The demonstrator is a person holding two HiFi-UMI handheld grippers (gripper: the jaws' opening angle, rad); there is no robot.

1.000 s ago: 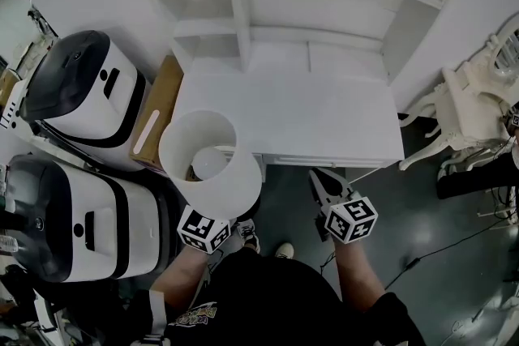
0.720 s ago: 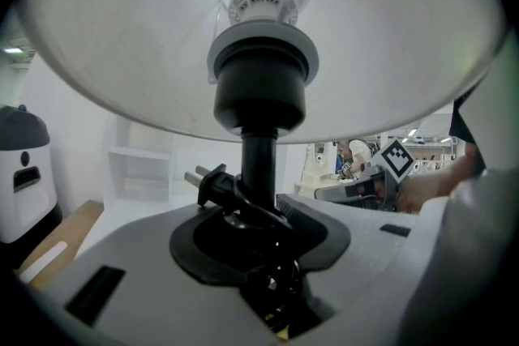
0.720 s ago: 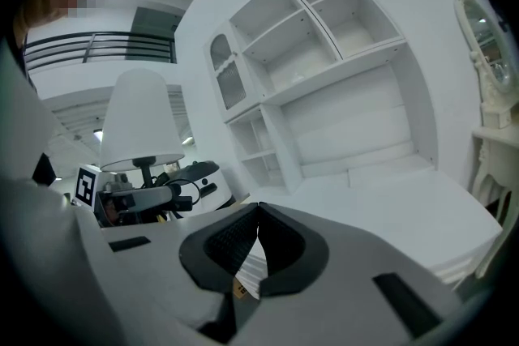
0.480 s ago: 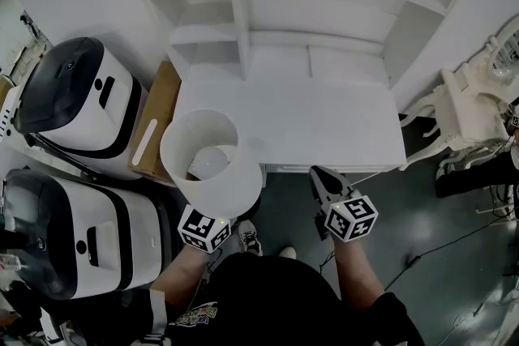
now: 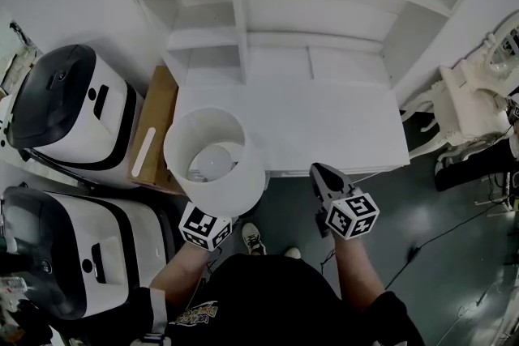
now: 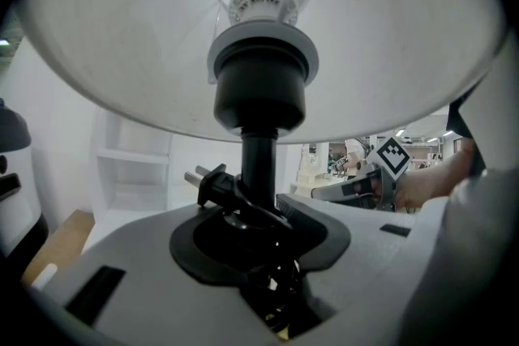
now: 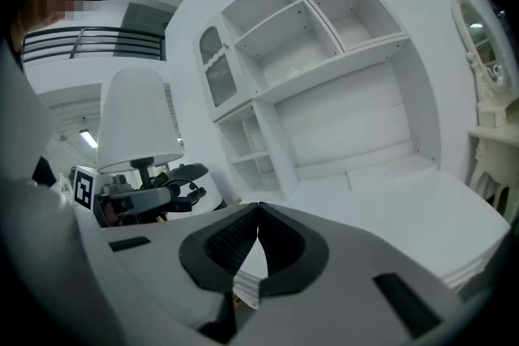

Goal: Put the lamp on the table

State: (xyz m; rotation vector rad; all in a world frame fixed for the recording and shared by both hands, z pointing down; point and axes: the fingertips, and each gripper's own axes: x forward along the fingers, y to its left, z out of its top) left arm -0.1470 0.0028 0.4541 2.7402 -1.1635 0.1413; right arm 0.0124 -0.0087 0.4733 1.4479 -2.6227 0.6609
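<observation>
My left gripper [image 6: 259,239] squeezes the lamp [image 5: 215,162] by its black pole [image 6: 259,166], up in the air at the table [image 5: 324,126]'s front left corner. My right gripper [image 5: 320,174] is closed, holding nothing

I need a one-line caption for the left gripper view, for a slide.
The left gripper grips the black stem of a white-shaded lamp; its black plug sits beside the stem.

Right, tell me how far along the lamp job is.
Done: the lamp is picked up, with the left gripper clamped on its black stem. In hand: it hangs in the air by the front left corner of the table, not resting on it. Left: bring it over the white top, set it down and let go. The right gripper is shut and empty.
</observation>
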